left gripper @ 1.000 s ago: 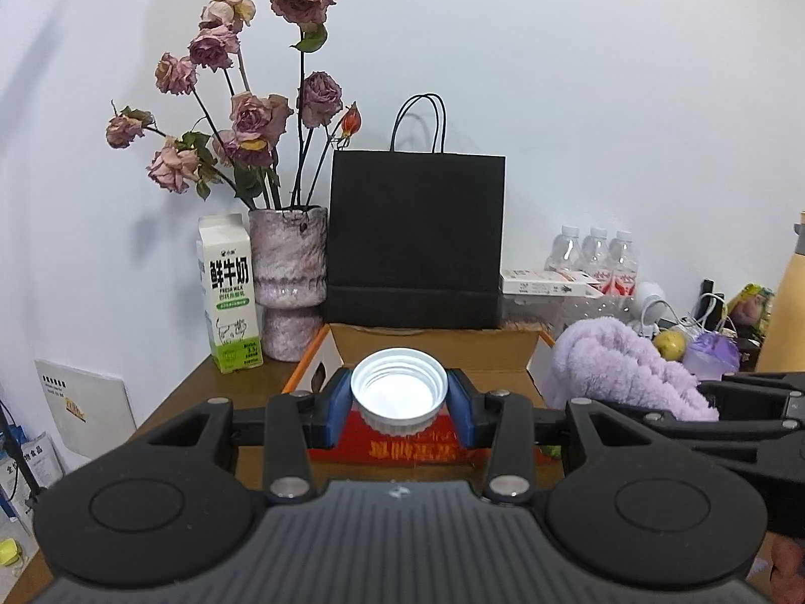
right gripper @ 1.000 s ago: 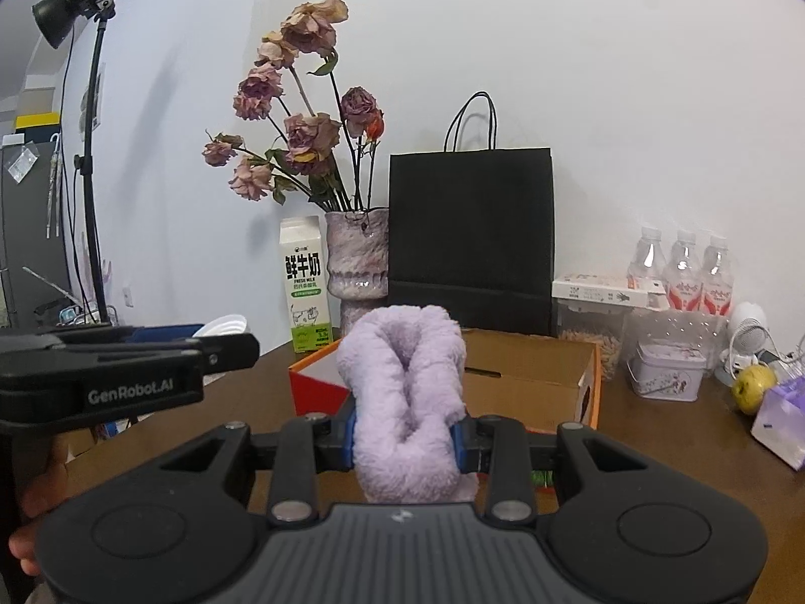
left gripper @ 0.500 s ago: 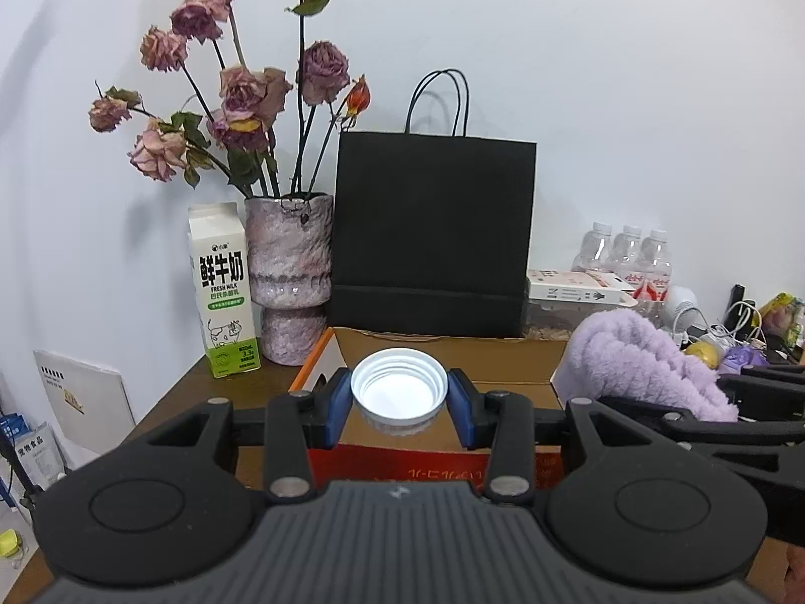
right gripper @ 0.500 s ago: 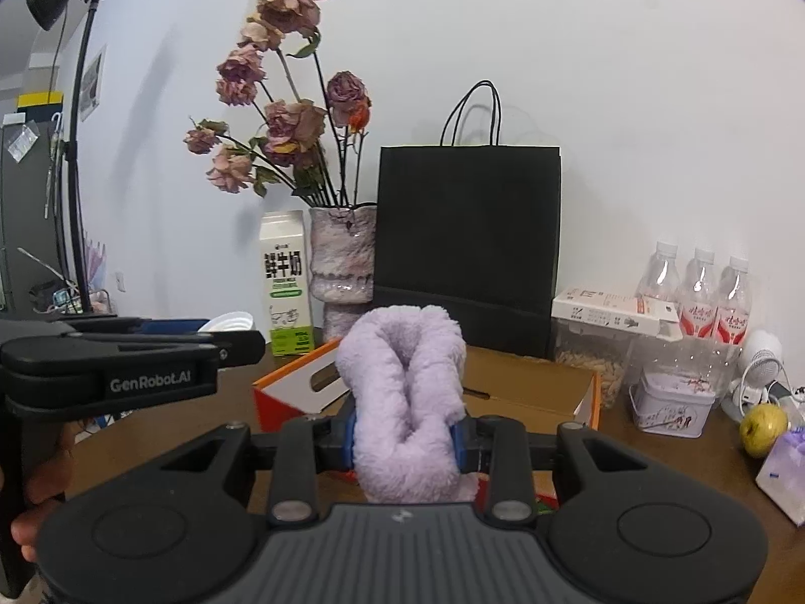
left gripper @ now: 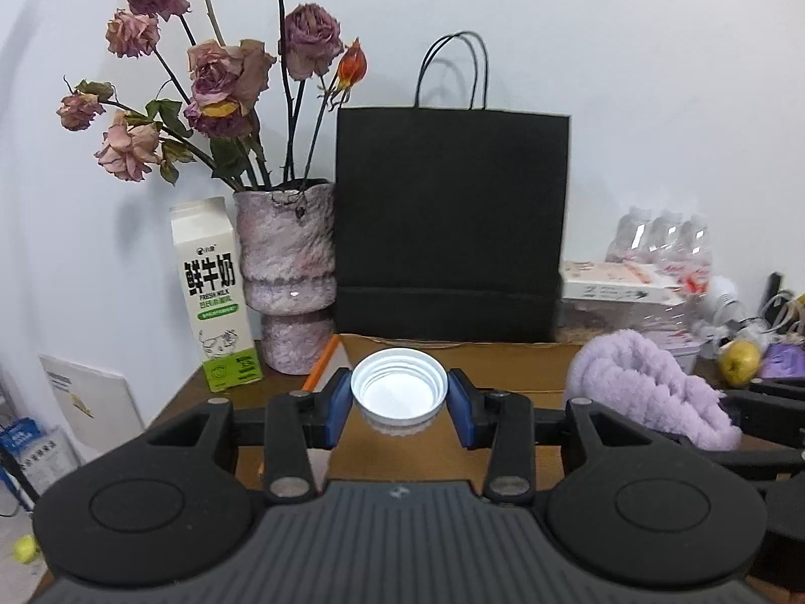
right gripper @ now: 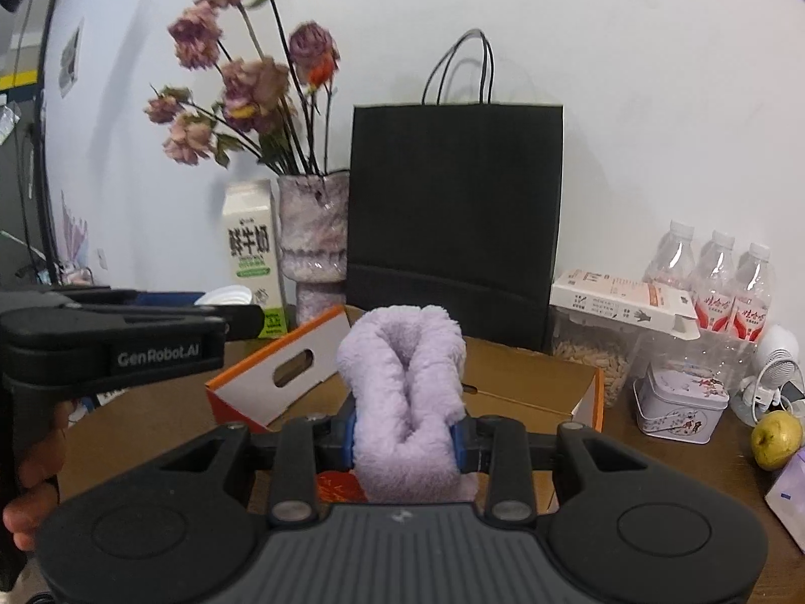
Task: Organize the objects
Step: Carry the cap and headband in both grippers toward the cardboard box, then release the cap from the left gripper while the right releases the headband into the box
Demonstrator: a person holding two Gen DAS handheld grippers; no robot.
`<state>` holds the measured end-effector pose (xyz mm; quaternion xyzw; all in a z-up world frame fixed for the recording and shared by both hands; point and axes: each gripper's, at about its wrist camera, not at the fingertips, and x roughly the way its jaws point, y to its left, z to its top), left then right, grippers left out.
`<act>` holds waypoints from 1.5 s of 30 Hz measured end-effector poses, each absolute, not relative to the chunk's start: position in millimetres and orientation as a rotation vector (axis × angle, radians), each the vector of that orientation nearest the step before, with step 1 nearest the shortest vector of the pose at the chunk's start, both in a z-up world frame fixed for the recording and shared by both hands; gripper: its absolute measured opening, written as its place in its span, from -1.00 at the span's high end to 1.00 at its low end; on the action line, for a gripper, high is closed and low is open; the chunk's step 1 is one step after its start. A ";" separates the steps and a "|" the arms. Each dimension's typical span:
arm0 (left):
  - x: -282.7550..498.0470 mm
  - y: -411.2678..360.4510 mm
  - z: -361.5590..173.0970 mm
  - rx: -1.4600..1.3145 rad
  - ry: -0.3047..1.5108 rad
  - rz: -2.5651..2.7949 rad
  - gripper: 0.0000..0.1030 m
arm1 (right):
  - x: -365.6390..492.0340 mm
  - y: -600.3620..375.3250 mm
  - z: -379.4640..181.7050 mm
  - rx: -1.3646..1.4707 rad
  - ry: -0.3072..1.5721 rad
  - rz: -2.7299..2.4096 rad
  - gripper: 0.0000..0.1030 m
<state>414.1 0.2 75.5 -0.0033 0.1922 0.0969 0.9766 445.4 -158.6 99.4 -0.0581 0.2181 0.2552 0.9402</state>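
Note:
My left gripper (left gripper: 399, 400) is shut on a white screw cap (left gripper: 399, 388), open side toward the camera, held above the open cardboard box (left gripper: 453, 352). My right gripper (right gripper: 405, 440) is shut on a folded purple fluffy towel (right gripper: 405, 402) and holds it above the same box (right gripper: 528, 377), which has orange sides and a raised flap (right gripper: 282, 372). The towel also shows at the right of the left wrist view (left gripper: 649, 387). The left gripper's body (right gripper: 126, 337) shows at the left of the right wrist view.
Behind the box stand a black paper bag (left gripper: 453, 221), a pink vase of dried roses (left gripper: 287, 272) and a milk carton (left gripper: 214, 292). To the right are water bottles (right gripper: 719, 282), a white carton (right gripper: 619, 302), a tin (right gripper: 679, 402) and a yellow apple (right gripper: 775, 440).
Both grippers have moved forward toward the box and the back wall, still holding the cap and the towel. The bag, vase and carton look larger.

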 end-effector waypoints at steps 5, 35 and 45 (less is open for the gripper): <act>441.2 -2.6 67.6 0.034 0.419 0.234 0.20 | 468.2 -148.4 86.8 -0.133 0.508 0.488 0.39; 531.5 2.7 16.1 0.034 0.556 0.291 -1.00 | 555.1 -129.5 25.3 -0.145 0.673 0.313 -0.73; 520.9 3.3 23.8 0.040 0.543 0.302 -1.00 | 544.2 -132.5 36.0 -0.155 0.633 0.302 -0.94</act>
